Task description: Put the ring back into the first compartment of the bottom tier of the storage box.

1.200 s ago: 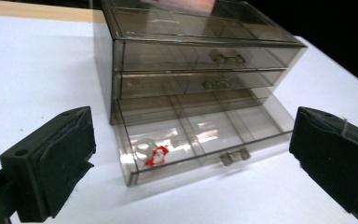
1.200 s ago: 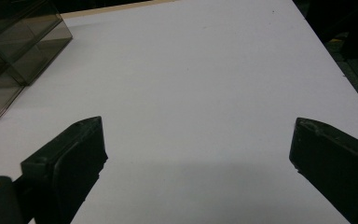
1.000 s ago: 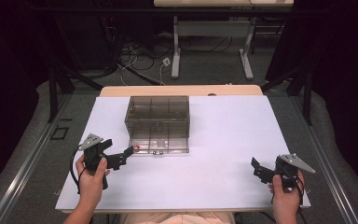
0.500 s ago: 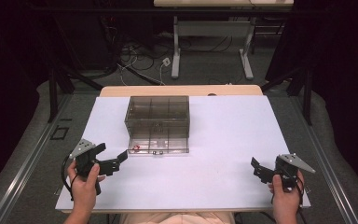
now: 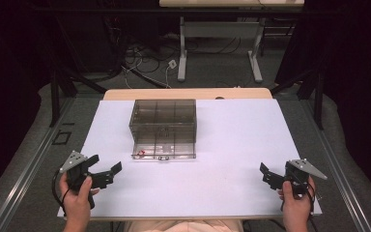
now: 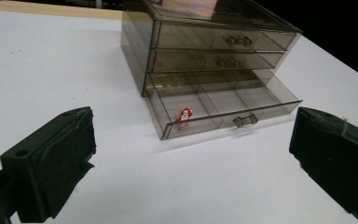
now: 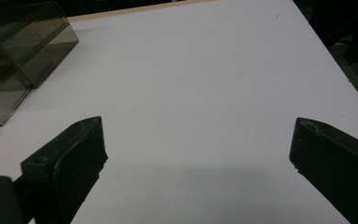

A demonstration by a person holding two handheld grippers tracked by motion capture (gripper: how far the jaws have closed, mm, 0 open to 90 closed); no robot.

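A smoky clear drawer box (image 5: 163,121) stands on the white table (image 5: 232,145), with three drawers stacked. Its bottom drawer (image 6: 223,105) is pulled out, and a small red and white thing (image 6: 185,115) lies in its front left compartment, also seen as a red speck (image 5: 141,152) from above. My left gripper (image 5: 109,174) is open near the table's front left corner, pointing at the box (image 6: 205,42) and well short of it, with nothing between its jaws. My right gripper (image 5: 266,175) stands open and holds nothing at the front right.
The box's corner (image 7: 14,51) lies far left of my right gripper (image 7: 196,140). My left gripper (image 6: 193,140) faces the drawer's small handle (image 6: 244,121). The table's front edge (image 5: 183,218) is just behind both hands. Beyond the far edge are desk legs and cables on the floor.
My left gripper has drawn back from the open drawer, toward the person and slightly left. The right gripper has stayed where it was.
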